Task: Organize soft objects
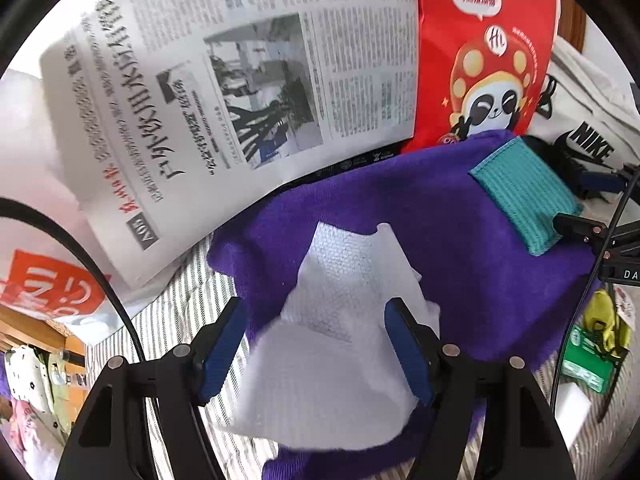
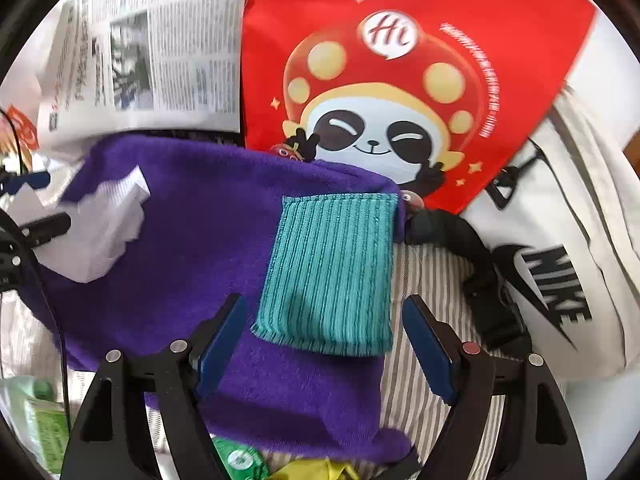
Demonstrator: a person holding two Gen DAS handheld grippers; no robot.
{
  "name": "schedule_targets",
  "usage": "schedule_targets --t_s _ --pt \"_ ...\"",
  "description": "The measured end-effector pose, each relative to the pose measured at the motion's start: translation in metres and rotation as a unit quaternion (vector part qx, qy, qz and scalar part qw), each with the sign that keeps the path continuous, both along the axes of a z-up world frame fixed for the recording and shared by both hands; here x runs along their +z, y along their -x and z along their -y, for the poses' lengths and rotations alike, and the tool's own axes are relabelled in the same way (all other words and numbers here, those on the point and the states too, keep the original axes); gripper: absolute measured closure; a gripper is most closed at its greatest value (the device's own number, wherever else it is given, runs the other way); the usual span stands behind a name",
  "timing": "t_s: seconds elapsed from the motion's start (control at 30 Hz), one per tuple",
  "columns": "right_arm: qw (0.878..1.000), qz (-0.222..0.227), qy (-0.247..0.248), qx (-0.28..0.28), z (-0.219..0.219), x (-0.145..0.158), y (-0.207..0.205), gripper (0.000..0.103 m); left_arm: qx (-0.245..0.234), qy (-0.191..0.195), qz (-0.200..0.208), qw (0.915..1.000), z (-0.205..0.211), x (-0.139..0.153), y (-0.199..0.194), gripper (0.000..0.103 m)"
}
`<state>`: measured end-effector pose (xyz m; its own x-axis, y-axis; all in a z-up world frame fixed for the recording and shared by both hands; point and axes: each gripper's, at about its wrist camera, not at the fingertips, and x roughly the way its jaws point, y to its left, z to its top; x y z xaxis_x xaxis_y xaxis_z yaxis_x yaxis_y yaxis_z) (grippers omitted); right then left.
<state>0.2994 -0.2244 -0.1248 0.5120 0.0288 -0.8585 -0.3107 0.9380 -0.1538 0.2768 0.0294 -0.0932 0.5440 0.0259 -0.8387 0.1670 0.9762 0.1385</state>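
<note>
White cloth (image 1: 340, 344), purple towel (image 1: 400, 216), teal cloth (image 1: 524, 196): three soft pieces on a striped bed sheet (image 1: 180, 308), the two small ones lying on the purple one. Behind them, a newspaper (image 1: 224, 80), a red bag (image 1: 488, 52) and a white tote (image 2: 568, 272).

Left tongs (image 1: 316, 348): jaws apart, straddling the white cloth; pads look clear of it, though the cloth's edge runs close to the right pad. The cloth is rumpled, one corner folded up, its near edge hanging off the towel. My read: you have let go here. Lift straight up so no pad drags a fold, then flatten the raised corner.

Right tongs (image 2: 324, 344): jaws apart over the teal cloth's near end, not pinching. That cloth is ribbed, folded flat, set square at the towel's far right corner. Leave it; back off without snagging the fringe.

Purple towel: plush, wrinkled at the near edge. Smooth last.
</note>
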Motion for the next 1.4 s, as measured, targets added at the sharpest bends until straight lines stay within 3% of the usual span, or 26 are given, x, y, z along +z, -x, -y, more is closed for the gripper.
schedule_targets --t_s 0.27,0.33,0.53,0.7,0.77,0.8,0.83,0.93,1.2,1.4 --pt "0.998 0.009 -0.057 -0.015 0.015 0.033 0.050 0.024 0.002 0.024 0.018 0.9995 -0.013 0.024 0.044 0.034" --pt "0.998 0.012 -0.062 -0.015 0.017 0.037 0.068 0.024 0.005 0.032 0.020 0.9993 -0.016 0.028 0.057 0.029" --pt "0.997 0.000 -0.079 -0.017 0.021 0.037 0.102 0.024 0.017 0.075 0.002 0.9971 -0.031 0.016 0.066 0.027" --pt "0.995 -0.011 -0.094 -0.018 0.022 0.034 0.114 0.024 0.028 0.086 -0.009 0.9959 -0.030 -0.001 0.060 0.027" --pt "0.996 -0.008 -0.092 -0.016 0.021 0.034 0.118 0.024 0.020 0.085 -0.026 0.9959 -0.027 -0.010 0.058 0.040" --pt "0.996 -0.008 -0.091 -0.015 0.022 0.033 0.119 0.024 0.016 0.085 -0.027 0.9959 -0.025 -0.013 0.059 0.072" --pt "0.996 -0.010 -0.092 -0.016 0.022 0.033 0.119 0.024 0.013 0.092 -0.034 0.9951 -0.025 -0.017 0.058 0.096" --pt "0.995 -0.015 -0.098 -0.019 0.025 0.030 0.115 0.024 0.002 0.125 -0.049 0.9909 -0.025 -0.026 0.052 0.098" --pt "0.994 -0.022 -0.108 -0.028 0.033 0.023 0.098 0.024 -0.007 0.116 -0.037 0.9926 -0.011 -0.021 0.021 0.098" --pt "0.992 -0.034 -0.114 -0.030 0.034 0.013 0.089 0.024 0.018 0.113 -0.014 0.9934 -0.018 -0.013 -0.004 0.098"
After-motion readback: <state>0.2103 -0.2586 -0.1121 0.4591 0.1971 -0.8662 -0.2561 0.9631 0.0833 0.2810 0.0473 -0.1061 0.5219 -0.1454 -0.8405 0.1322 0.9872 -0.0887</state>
